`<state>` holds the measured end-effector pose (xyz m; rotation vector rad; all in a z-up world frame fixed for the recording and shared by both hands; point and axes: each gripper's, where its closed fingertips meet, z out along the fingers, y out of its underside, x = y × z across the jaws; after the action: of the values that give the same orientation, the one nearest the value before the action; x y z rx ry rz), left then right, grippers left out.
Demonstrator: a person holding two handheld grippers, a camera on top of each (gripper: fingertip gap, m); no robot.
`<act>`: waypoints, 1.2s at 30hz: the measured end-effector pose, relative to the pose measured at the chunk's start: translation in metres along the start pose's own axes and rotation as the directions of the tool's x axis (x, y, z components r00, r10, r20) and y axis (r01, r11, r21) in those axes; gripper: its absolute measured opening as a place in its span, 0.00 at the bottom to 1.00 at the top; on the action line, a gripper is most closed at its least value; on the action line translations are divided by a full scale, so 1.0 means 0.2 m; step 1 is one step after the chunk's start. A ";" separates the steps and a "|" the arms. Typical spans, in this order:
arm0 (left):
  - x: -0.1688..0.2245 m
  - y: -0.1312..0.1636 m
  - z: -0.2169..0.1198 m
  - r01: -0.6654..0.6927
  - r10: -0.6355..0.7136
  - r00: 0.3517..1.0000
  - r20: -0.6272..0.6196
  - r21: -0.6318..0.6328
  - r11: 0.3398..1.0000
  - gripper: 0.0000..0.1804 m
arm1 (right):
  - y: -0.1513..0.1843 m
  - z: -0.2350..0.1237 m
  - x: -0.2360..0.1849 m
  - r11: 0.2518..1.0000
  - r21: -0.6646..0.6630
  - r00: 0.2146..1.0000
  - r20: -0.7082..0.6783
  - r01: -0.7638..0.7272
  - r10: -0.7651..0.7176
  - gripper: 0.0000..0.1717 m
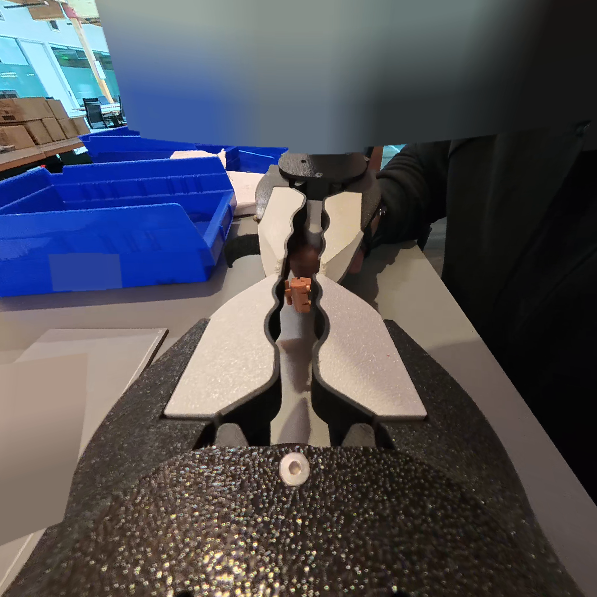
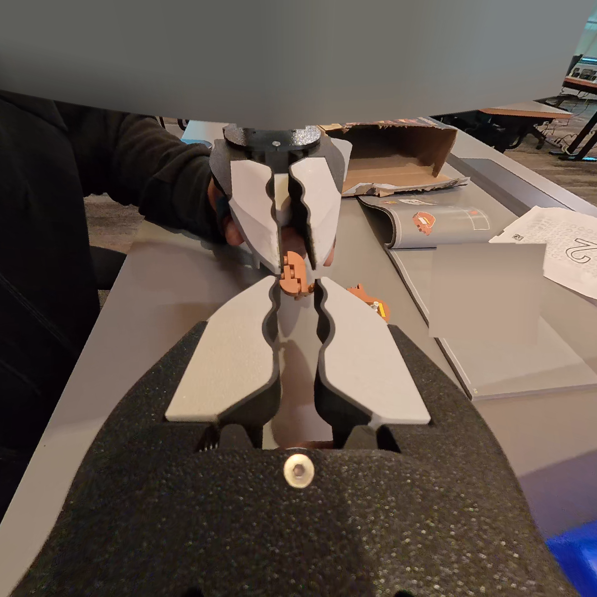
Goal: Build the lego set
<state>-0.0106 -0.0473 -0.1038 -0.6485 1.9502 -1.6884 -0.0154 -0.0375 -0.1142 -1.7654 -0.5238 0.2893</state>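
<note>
Gripping a small brown brick piece (image 1: 298, 295) with the left gripper (image 1: 296, 287), fingers clenched on it, in mid-air above the grey table (image 1: 403, 323). Meeting the right gripper (image 2: 295, 287) tip to tip, nose against nose, with the brick piece bridging the two pairs of tips. Clamped from the right gripper's side too, on the rounded lower end of the same piece, with the pads close against its flanks as far as can be seen.

From the left wrist view:
- At 12 o'clock of the held piece, just beyond it, the right gripper, with a hand in a black sleeve (image 1: 410, 200) behind it.
- At 10 o'clock, well apart, blue bins (image 1: 113, 226) standing on the table.
- Farther off at 10 o'clock, cardboard boxes (image 1: 29, 126) on a shelf.
- At 8 o'clock, lying flat on the table, a grey board (image 1: 97, 349).

From the right wrist view:
- At 12 o'clock of the held piece, the left gripper, with fingers of a hand showing behind its tips.
- At 3 o'clock, near, resting on the table, a second brown brick build (image 2: 371, 300) with a yellow part and a small white one.
- At 2 o'clock, an open booklet (image 2: 452, 226) lying flat.
- Beyond it, at 1 o'clock, a torn cardboard box (image 2: 403, 155).
- At 3 o'clock, at the frame edge, a printed paper sheet (image 2: 565, 245).
</note>
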 end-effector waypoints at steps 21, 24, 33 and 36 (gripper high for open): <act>0.03 0.03 -0.02 -0.043 0.039 0.998 -0.045 -0.075 0.996 0.07 | -0.01 0.01 -0.02 0.999 -0.001 0.999 -0.007 0.047 -0.047 0.12; 0.04 0.03 -0.02 -0.044 0.040 0.998 -0.046 -0.077 0.996 0.07 | -0.02 0.01 -0.02 0.998 -0.005 0.998 -0.015 0.062 -0.062 0.12; 0.04 0.06 -0.02 0.005 -0.009 0.999 -0.047 -0.097 0.995 0.06 | 0.01 0.02 -0.03 0.996 -0.037 0.996 -0.026 0.081 -0.082 0.12; 0.04 0.06 -0.02 0.008 -0.013 0.998 -0.055 -0.091 0.996 0.06 | 0.01 0.02 -0.03 0.996 -0.031 0.996 -0.025 0.085 -0.086 0.12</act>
<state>-0.0204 -0.0471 -0.1144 -0.6519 2.0756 -1.6481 -0.0216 -0.0374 -0.1167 -1.7684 -0.5862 0.1990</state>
